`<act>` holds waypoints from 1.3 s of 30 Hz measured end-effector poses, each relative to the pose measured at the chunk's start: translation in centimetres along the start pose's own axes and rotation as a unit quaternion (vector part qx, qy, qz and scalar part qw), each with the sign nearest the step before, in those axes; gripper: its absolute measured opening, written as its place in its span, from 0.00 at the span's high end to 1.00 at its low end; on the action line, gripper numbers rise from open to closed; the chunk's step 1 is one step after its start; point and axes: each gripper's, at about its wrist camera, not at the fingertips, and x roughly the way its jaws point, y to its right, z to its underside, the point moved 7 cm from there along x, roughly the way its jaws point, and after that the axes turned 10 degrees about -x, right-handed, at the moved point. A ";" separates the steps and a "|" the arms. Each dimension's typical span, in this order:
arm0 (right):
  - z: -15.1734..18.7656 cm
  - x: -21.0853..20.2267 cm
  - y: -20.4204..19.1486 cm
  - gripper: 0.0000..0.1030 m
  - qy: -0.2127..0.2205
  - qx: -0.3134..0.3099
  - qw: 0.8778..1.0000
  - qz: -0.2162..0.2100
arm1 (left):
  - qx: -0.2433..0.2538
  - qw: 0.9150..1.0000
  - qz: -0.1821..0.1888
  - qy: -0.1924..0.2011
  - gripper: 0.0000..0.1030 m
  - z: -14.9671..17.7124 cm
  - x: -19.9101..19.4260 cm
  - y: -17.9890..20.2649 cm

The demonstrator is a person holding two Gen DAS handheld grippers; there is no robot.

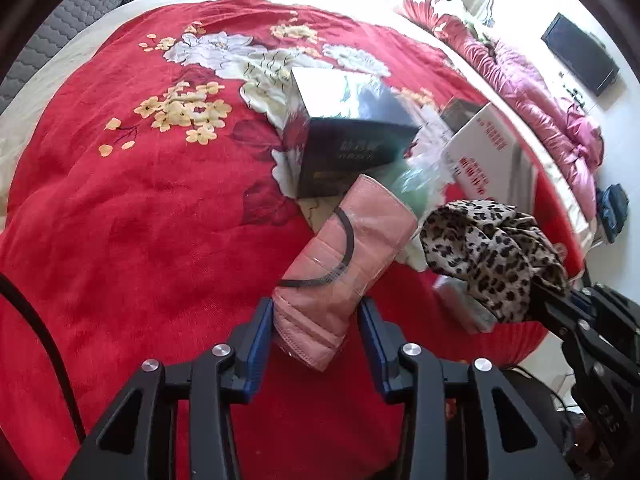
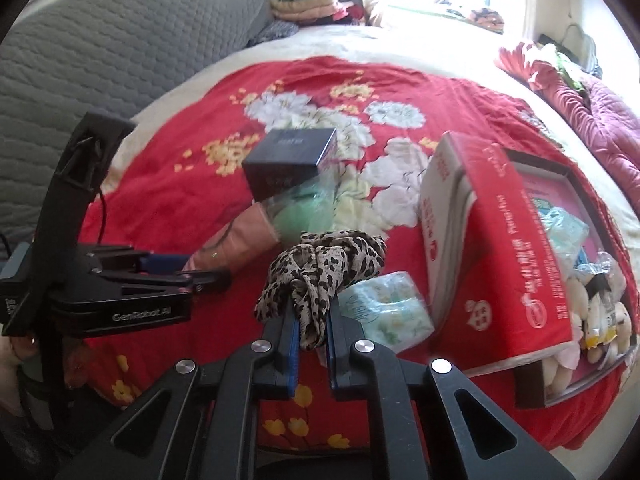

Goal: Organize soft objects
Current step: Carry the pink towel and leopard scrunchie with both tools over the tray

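My left gripper (image 1: 316,312) has a pink face-mask pack (image 1: 352,248) in clear wrap between its blue pads, which press on its near end; the pack slants up and away toward a dark box (image 1: 352,148). My right gripper (image 2: 312,312) is shut on a bunched leopard-print cloth (image 2: 324,264), held just above the red floral blanket (image 2: 192,184). In the left wrist view the right gripper (image 1: 536,300) comes in from the right with the leopard cloth (image 1: 492,256). In the right wrist view the left gripper (image 2: 176,264) sits at the left with the pink pack (image 2: 236,244).
A green soft item in clear plastic (image 2: 304,212) lies by the dark box (image 2: 288,160). A wrapped tissue pack (image 2: 384,308) lies beside a red-and-white box lid (image 2: 492,248). Under the lid, an open box (image 2: 532,380) holds a plush toy (image 2: 596,312). A grey headboard (image 2: 100,60) stands at the left.
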 end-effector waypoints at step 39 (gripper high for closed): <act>-1.0 -18.3 13.2 0.90 0.184 0.114 0.973 0.082 | 0.116 0.987 0.024 0.108 0.61 -3.2 -10.3 18.4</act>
